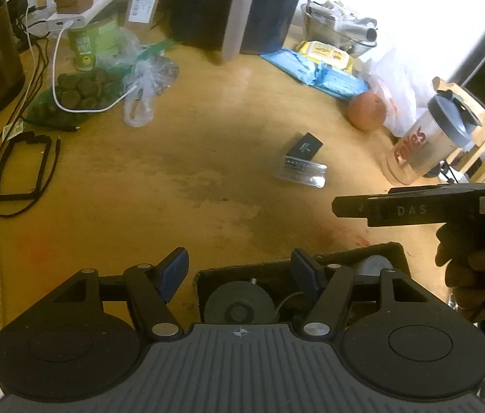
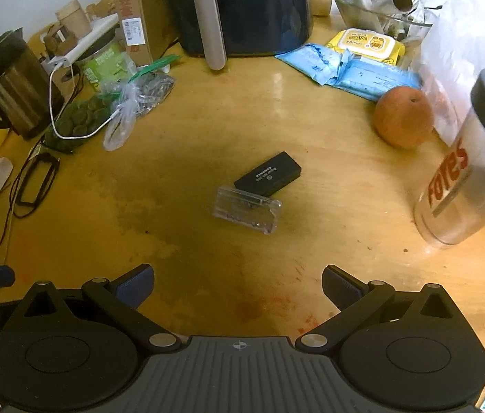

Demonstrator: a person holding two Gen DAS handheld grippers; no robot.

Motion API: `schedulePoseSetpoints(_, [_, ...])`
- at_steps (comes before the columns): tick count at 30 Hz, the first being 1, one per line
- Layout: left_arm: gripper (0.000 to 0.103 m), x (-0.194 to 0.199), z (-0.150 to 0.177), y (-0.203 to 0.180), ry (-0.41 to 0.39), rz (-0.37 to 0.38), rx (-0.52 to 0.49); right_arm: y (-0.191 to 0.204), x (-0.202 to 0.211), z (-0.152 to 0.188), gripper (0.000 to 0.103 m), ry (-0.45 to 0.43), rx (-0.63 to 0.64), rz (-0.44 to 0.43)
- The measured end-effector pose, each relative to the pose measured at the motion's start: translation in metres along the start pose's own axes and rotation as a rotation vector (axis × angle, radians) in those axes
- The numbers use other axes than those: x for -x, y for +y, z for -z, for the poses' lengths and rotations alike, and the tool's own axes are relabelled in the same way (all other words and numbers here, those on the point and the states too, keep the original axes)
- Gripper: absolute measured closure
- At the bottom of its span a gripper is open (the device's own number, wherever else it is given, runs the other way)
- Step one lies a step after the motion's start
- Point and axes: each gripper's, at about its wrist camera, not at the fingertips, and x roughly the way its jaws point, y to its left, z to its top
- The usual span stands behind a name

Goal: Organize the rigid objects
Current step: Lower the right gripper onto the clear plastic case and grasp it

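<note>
Table: a yellow wooden table (image 2: 180,158), cluttered along its far and left edges, bare and stained in the middle.
Air fryer: a dark air fryer (image 2: 242,7) stands at the far edge, well apart from the work.
Shaker bottle: a clear shaker bottle (image 2: 466,172) stands at the right, an orange fruit (image 2: 402,117) just left of it.
Storage box: a dark storage box (image 1: 362,258) sits at the near edge under the left gripper, already holding round parts.
Left gripper: the left gripper (image 1: 240,270) hangs over the box, jaws partly spread, nothing between them.
Right gripper: the right gripper (image 2: 239,289) has its jaws wide apart and empty.
Black case: a small black case (image 2: 268,178) lies flat mid-table, its long axis slanting from near-left to far-right.
Clear case: a clear plastic case (image 2: 247,213) lies just near the black one, touching or overlapping its near-left end; its long axis runs left to right, slightly slanted.
Key relation: both cases lie straight ahead of the right jaws, on the far side of them and well apart; the right hand looks the nearer, so the reach is likely its job.
</note>
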Motion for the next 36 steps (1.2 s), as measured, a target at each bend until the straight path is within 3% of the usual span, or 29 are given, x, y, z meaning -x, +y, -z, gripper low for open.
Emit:
schedulePoseSetpoints(7, [0.038,-0.001,0.000,0.014,0.005,-0.017,0.033,0.004,-0.019,-0.008,0.000,-0.015,-0.063,0.001])
schedulePoseSetpoints(26, [0.038,0.013,0.007,0.055,-0.004,-0.078,0.147,0.025,-0.074,-0.039,0.001,-0.013,-0.143,0.201])
schedulePoseSetpoints(36, [0.038,0.017,0.008,0.070,-0.006,-0.099,0.182,0.025,-0.100,-0.047,0.015,0.011,-0.201,0.283])
